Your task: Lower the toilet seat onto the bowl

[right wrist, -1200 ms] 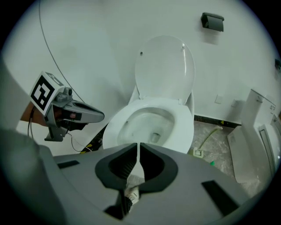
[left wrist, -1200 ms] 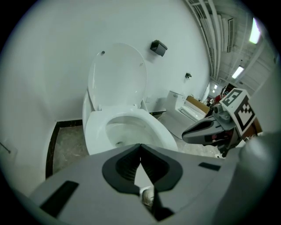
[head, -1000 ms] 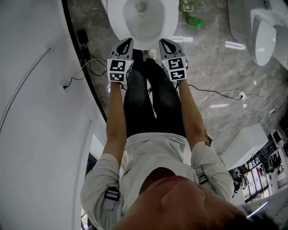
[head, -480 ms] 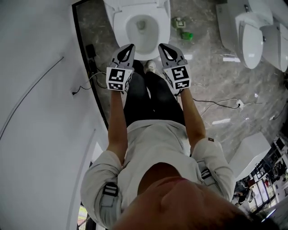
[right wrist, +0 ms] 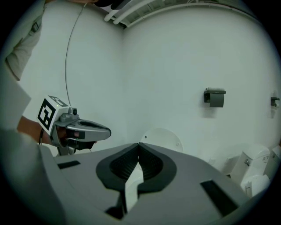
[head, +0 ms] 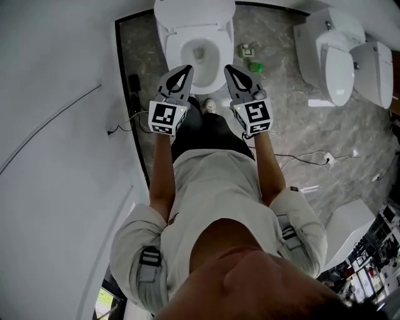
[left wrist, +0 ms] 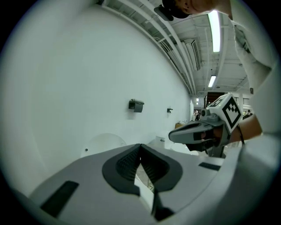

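A black cable (head: pixel 123 124) trails just left of the toilet (head: pixel 194 14), beside the white wall (head: pixel 56 94). The left gripper (head: pixel 185 69) is held in the air over the left front of the toilet, its jaws closed with nothing between them. The toilet seat (head: pixel 220 39) lies flat on the bowl, and the lid (right wrist: pixel 160 139) stands upright behind it. The right gripper (head: pixel 229 69) sits level with the left one, over the right front of the toilet, touching nothing. Its jaws have just been closing and meet with nothing in them. A green bottle (head: pixel 255 65) lies on the grey floor (head: pixel 281 100) right of the toilet, and another toilet (head: pixel 334 62) stands farther right.
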The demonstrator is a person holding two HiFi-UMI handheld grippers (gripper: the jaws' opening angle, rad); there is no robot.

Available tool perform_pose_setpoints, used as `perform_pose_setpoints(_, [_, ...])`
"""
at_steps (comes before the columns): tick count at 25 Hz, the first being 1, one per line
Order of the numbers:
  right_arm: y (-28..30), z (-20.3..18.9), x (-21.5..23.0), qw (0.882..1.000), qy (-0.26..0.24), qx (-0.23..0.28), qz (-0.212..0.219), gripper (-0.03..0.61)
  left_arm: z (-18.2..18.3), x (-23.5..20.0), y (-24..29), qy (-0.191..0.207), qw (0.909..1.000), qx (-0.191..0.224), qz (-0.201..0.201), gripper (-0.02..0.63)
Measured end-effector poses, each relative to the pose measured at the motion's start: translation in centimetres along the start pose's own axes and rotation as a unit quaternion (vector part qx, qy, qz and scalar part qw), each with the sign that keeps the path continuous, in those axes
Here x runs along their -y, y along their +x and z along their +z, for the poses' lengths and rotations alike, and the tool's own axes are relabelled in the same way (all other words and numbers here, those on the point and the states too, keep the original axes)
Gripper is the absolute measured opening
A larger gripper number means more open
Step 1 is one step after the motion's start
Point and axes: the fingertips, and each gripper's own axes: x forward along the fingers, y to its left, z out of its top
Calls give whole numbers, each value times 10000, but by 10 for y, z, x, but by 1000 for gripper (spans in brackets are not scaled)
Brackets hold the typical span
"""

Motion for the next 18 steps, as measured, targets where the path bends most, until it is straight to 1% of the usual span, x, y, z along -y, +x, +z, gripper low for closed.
perform_pose_setpoints(4, [-20, 22, 0, 9999, 3, 150, 25, 20, 23, 12, -10, 157, 9999, 35, 53, 21])
perform_pose_setpoints(9, [-32, 43, -2, 9995, -62, 289, 102, 20, 47, 21, -17, 145, 9997, 153, 84, 21])
perform_pose_setpoints(18, [-48, 55, -4, 9990, -126, 372, 211, 20, 66, 28, -30, 267, 9990, 222, 272, 21])
